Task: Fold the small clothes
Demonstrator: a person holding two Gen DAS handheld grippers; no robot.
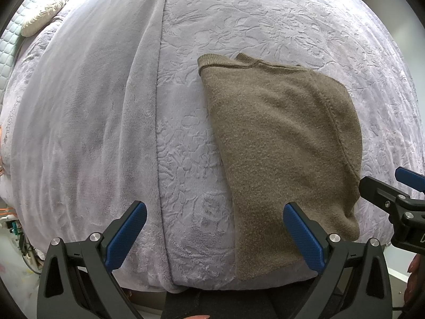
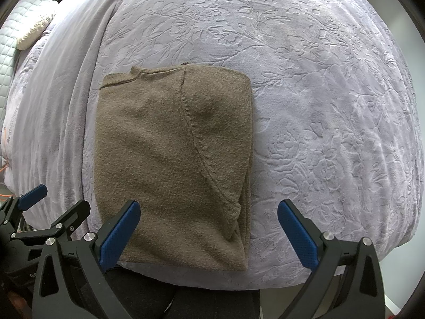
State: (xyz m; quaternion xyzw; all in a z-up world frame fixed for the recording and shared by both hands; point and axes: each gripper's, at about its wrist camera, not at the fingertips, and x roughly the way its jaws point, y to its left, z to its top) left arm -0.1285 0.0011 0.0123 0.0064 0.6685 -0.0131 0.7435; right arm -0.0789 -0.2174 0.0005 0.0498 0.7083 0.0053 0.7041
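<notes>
Both the left gripper (image 1: 213, 235) and the right gripper (image 2: 208, 232) hang wide open, holding nothing, above the near edge of the bed. The 1 folded brown sweater (image 2: 172, 164) lies flat on the lilac blanket (image 2: 318, 106).

The sweater (image 2: 172, 159) was plain brown. The blanket (image 2: 318, 106) was pale purple with flowers and leaves pressed into it. The gripper pads (image 1: 127, 236) were blue, and their arms were black.
</notes>
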